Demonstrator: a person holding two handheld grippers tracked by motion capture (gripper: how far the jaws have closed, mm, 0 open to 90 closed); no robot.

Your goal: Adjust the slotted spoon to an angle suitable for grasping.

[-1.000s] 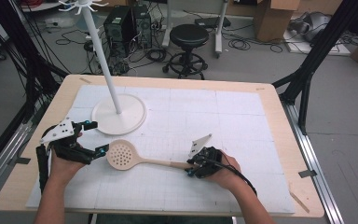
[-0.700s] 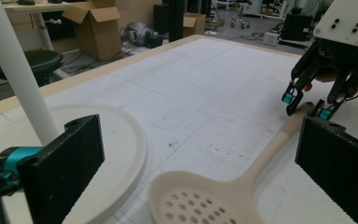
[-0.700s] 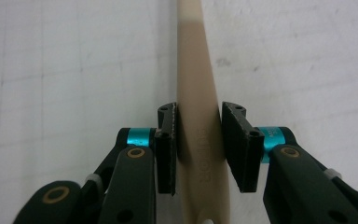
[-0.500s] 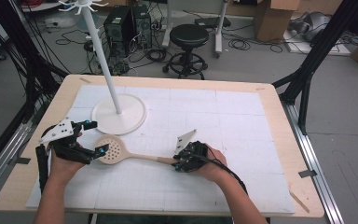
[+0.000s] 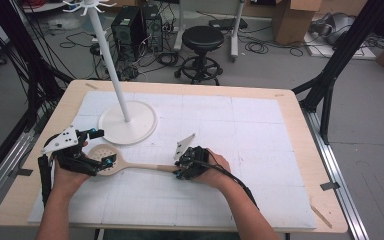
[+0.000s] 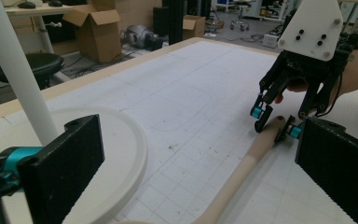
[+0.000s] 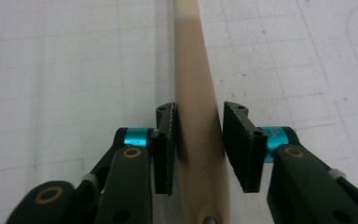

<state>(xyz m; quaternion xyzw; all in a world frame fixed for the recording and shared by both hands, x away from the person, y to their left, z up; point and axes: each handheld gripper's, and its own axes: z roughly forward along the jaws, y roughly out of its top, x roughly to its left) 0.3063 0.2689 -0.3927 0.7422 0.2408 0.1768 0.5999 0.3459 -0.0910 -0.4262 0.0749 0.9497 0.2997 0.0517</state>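
Right gripper view: the right hand-held gripper (image 7: 198,140) straddles the smooth beige spoon handle (image 7: 196,93) at frame centre, its ribbed black jaws having just opened slightly, the left pad touching. High view: the left hand-held gripper (image 5: 99,147), jaws apart, brackets the round perforated bowl (image 5: 100,154) at lower left on the table (image 5: 290,130).

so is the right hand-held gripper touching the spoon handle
Touching on one side: in the right gripper view the left pad of the right hand-held gripper meets the spoon handle; a thin gap shows at the other pad.

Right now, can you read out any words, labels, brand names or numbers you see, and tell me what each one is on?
None can be read.
Wooden slotted spoon: faint marks near the handle end, too blurred to read.
Cardboard boxes: no legible print.
White mat: grid lines, no text.
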